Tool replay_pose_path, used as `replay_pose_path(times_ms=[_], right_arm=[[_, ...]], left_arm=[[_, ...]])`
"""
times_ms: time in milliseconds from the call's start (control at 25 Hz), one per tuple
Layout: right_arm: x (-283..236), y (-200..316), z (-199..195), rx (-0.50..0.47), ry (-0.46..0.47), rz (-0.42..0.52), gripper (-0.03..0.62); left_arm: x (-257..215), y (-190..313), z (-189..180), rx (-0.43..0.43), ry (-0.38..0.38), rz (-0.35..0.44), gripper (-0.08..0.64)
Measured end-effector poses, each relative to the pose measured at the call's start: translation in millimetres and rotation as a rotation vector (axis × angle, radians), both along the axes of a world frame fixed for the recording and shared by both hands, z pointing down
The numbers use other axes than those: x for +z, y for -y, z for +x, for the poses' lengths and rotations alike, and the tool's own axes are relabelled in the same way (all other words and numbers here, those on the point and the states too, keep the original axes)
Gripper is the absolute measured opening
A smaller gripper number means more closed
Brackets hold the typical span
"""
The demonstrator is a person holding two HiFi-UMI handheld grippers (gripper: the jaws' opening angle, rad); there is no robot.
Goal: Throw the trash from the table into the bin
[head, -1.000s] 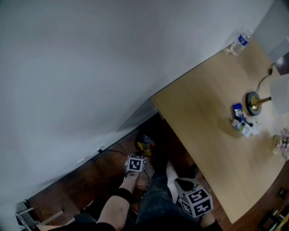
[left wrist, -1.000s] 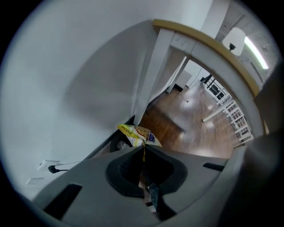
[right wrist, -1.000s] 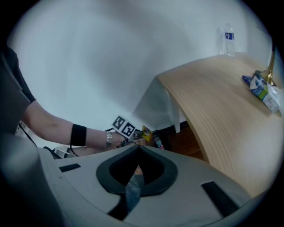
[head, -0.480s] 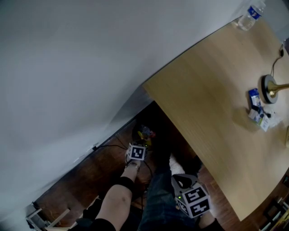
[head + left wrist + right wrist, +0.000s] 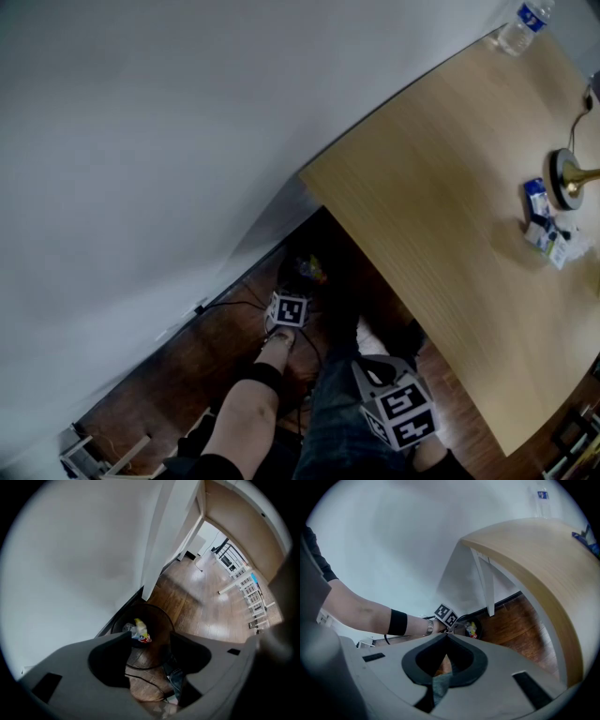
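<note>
A black mesh bin [image 5: 157, 616] stands on the wood floor by the wall, under the table's corner. A yellow and red wrapper [image 5: 140, 631] and some clear plastic lie inside it. My left gripper [image 5: 151, 637] hangs right over the bin, pointing down; its jaws are opening and nothing is between them. In the head view the left gripper [image 5: 287, 310] sits just below the dark bin [image 5: 309, 272]. My right gripper [image 5: 446, 634] is shut and empty, held lower right of the left one. A blue carton and white scraps [image 5: 547, 230] lie on the table [image 5: 441, 187].
A plastic bottle [image 5: 523, 21] stands at the table's far corner, and a lamp base [image 5: 568, 176] is beside the scraps. A white table leg [image 5: 485, 581] stands next to the bin. A black cable [image 5: 234, 298] runs along the floor by the wall. My legs are below both grippers.
The left gripper has moved closer to the bin under the table. The right gripper has sunk a little. The table's items have slid toward the picture's right edge.
</note>
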State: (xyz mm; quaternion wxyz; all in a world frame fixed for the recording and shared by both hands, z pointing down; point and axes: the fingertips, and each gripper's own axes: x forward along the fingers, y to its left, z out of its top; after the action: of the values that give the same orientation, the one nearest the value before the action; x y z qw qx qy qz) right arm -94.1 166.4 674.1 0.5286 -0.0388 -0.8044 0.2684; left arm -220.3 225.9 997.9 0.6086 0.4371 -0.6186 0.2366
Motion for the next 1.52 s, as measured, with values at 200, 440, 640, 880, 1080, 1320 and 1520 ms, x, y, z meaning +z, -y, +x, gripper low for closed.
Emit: replay_pose_path(times_ms=[200, 440, 640, 880, 1080, 1320, 1520], right_arm=[[0, -5, -1, -0.005, 0.002, -0.002, 0.008], [-11, -7, -3, -0.007, 0.024, 0.011, 0.008], [-36, 0, -4, 0.002, 0.064, 0.036, 0.007], [-71, 17, 7, 0.038, 0.116, 0.065, 0.008], [-110, 31, 27, 0.097, 0.142, 0.077, 0.008], [-138, 64, 86, 0.205, 0.156, 0.114, 0.008], [-146, 103, 144, 0.354, 0.146, 0.155, 0.008]], left_arm=[[-3, -4, 4, 0.038, 0.006, 0.003, 0.293], [-26, -14, 8, 0.061, 0.014, 0.005, 0.185], [-92, -12, 9, 0.133, 0.107, 0.034, 0.005], [-197, 12, 27, 0.146, 0.133, 0.194, 0.0], [-286, 22, 69, 0.154, 0.054, 0.273, 0.0], [-370, 62, 133, 0.247, 0.073, 0.37, 0.003], [-407, 109, 191, 0.403, 0.035, 0.44, 0.003]])
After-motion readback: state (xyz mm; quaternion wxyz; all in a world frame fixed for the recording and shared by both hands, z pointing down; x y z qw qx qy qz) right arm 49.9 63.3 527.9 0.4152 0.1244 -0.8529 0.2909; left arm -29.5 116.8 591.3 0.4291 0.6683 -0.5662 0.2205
